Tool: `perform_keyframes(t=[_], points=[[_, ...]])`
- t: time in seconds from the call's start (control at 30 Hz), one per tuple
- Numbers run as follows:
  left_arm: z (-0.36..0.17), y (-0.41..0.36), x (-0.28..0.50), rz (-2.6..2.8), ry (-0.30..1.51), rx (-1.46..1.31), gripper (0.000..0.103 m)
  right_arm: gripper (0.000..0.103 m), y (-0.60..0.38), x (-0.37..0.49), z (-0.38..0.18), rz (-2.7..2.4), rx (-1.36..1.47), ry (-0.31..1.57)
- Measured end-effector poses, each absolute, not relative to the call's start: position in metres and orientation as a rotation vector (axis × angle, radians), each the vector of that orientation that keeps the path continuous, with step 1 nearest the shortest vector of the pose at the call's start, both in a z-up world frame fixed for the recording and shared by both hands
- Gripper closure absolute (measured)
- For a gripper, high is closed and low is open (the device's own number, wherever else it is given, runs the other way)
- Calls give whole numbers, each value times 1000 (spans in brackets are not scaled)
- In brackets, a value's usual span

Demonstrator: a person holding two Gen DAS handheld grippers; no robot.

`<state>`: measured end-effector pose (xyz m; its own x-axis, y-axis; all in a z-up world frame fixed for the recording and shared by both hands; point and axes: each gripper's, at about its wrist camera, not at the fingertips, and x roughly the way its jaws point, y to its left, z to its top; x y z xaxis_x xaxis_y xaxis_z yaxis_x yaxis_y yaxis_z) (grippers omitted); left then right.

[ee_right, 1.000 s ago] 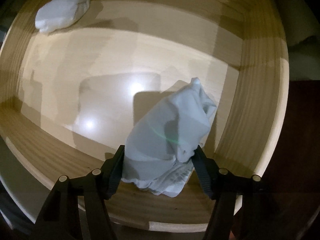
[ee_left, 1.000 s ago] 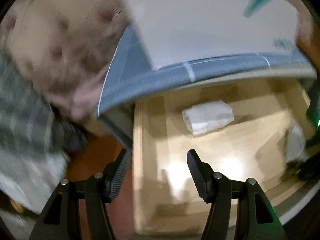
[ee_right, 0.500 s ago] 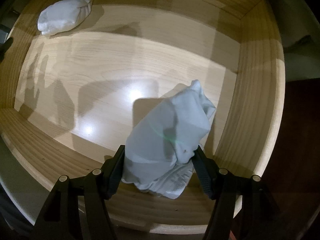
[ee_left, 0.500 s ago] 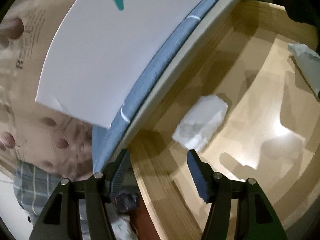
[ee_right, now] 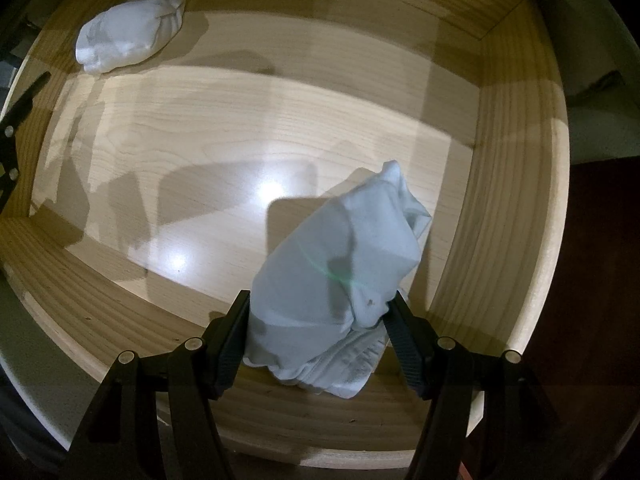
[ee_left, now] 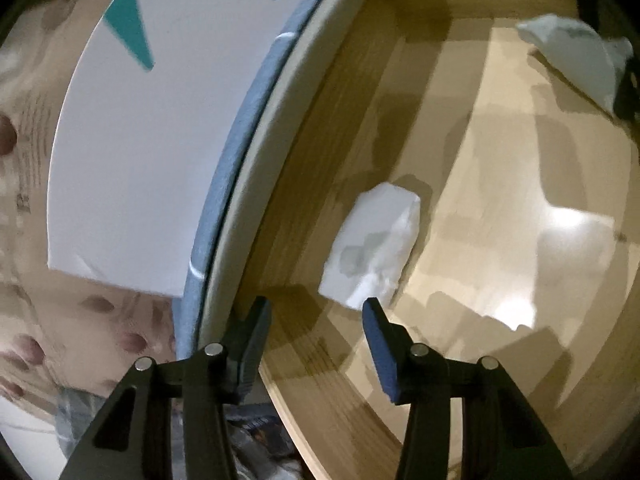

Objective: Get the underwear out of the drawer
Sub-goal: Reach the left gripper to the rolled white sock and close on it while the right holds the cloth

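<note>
The open wooden drawer [ee_right: 516, 184] holds two white folded underwear bundles. My right gripper [ee_right: 318, 312] is shut on the nearer bundle [ee_right: 340, 276], held just above the drawer's front right corner. The second bundle [ee_right: 128, 38] lies at the far left of the drawer floor; in the left wrist view this second bundle [ee_left: 374, 244] lies just beyond my fingers. My left gripper [ee_left: 316, 316] is open and empty, above the drawer's side wall [ee_left: 320, 344]. The bundle held by the right gripper shows at the top right of the left wrist view [ee_left: 576, 56].
A white box with teal print [ee_left: 160, 128] sits on a blue-grey surface [ee_left: 236, 152] beside the drawer. Patterned fabric [ee_left: 52, 320] lies to the left. Dark floor [ee_right: 592, 280] lies right of the drawer. The left gripper's body shows at the left edge of the right wrist view [ee_right: 12, 128].
My left gripper has swung over the drawer and closed in on the loose bundle. My right gripper has kept its hold on its bundle and hardly moved.
</note>
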<state>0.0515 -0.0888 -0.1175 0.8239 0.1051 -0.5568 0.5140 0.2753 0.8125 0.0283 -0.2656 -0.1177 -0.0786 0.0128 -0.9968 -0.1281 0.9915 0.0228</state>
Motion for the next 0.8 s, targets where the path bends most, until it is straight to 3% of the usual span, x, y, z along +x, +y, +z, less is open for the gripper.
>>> perform_keyframes(t=[0.63, 0.73, 0.8], points=[[-158, -95, 72, -366, 605, 1403, 53, 41, -266, 28, -136, 124, -65, 1629], [-167, -95, 74, -409, 695, 1392, 68, 41, -267, 29, -135, 125, -62, 1627], [-172, -95, 74, -390, 683, 1408, 70, 40, -268, 29, -134, 126, -58, 1625]])
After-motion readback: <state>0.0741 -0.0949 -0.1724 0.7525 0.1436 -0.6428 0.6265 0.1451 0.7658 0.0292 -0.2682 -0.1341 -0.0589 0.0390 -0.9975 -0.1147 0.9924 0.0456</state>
